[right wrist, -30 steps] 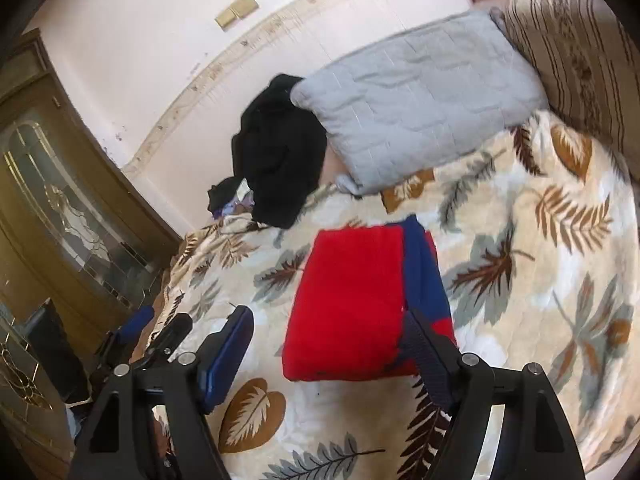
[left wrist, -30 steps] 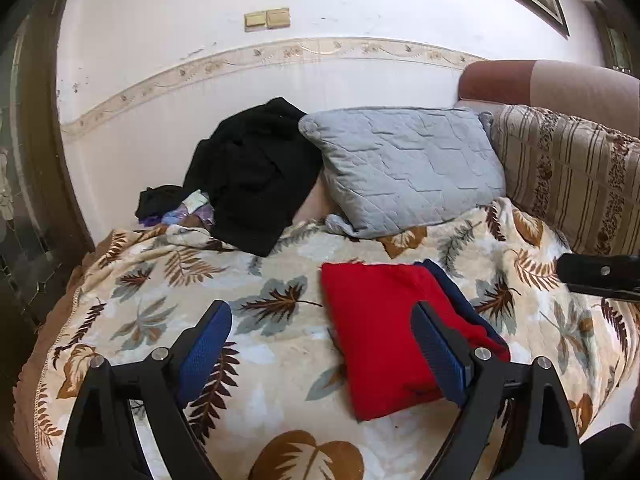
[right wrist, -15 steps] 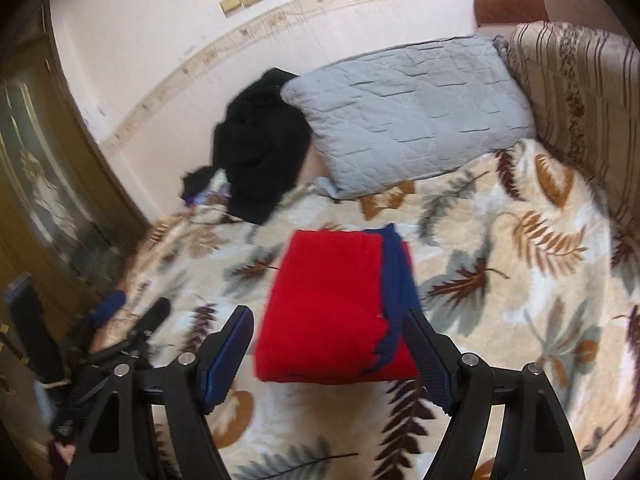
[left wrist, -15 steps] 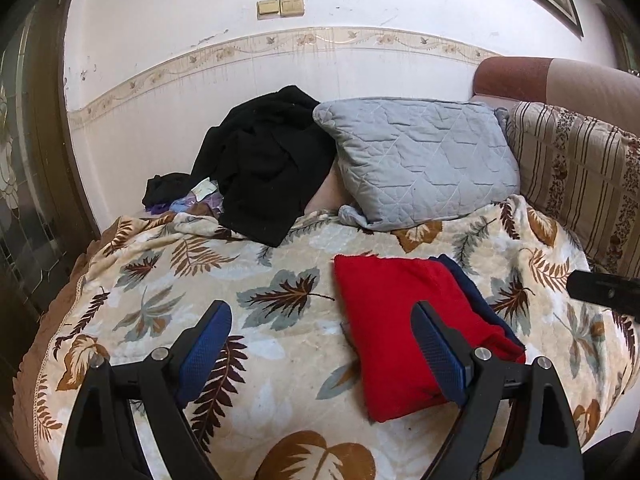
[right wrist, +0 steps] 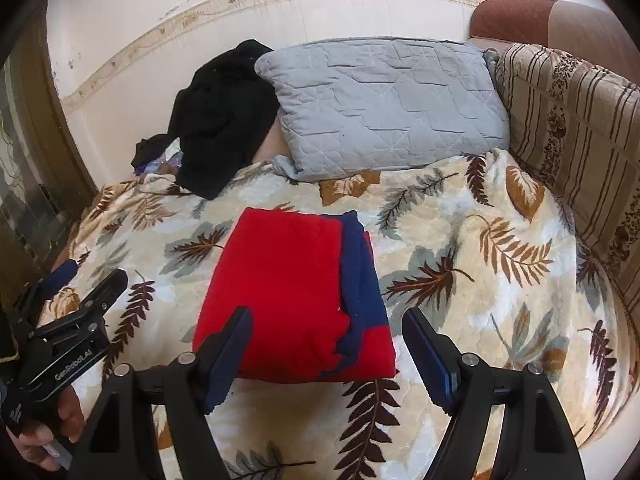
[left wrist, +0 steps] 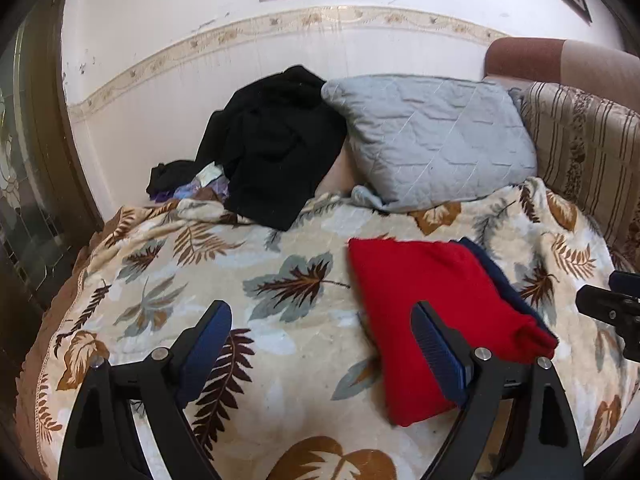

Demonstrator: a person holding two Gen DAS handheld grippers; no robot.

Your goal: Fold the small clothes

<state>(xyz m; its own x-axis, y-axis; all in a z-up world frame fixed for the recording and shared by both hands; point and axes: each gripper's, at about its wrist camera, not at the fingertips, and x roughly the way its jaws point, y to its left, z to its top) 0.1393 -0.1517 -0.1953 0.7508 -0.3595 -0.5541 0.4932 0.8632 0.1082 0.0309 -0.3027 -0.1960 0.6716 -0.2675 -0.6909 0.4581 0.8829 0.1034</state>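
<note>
Dark brown wood and patterned glass of a door [left wrist: 28, 184] fill the left edge of the left wrist view, next to a pale wall [left wrist: 160, 40] crossed by a beige floral border. Below, a cream blanket [left wrist: 160, 280] printed with brown and grey leaves covers the bed. A heap of black clothes [left wrist: 276, 140] lies at upper centre against the wall, just left of a grey quilted pillow [left wrist: 432, 136]. The folded red garment [left wrist: 424, 312], with a navy layer showing along its right side, rests flat on the blanket at centre right. A striped brown sofa back [left wrist: 588, 148] closes the right edge. The left claw [left wrist: 320, 344] hangs released above the blanket, its right finger over the garment's near edge. In the right wrist view the right claw [right wrist: 326, 348] is also spread wide and grasps nothing, hovering over the near edge of the garment [right wrist: 288, 288].
</note>
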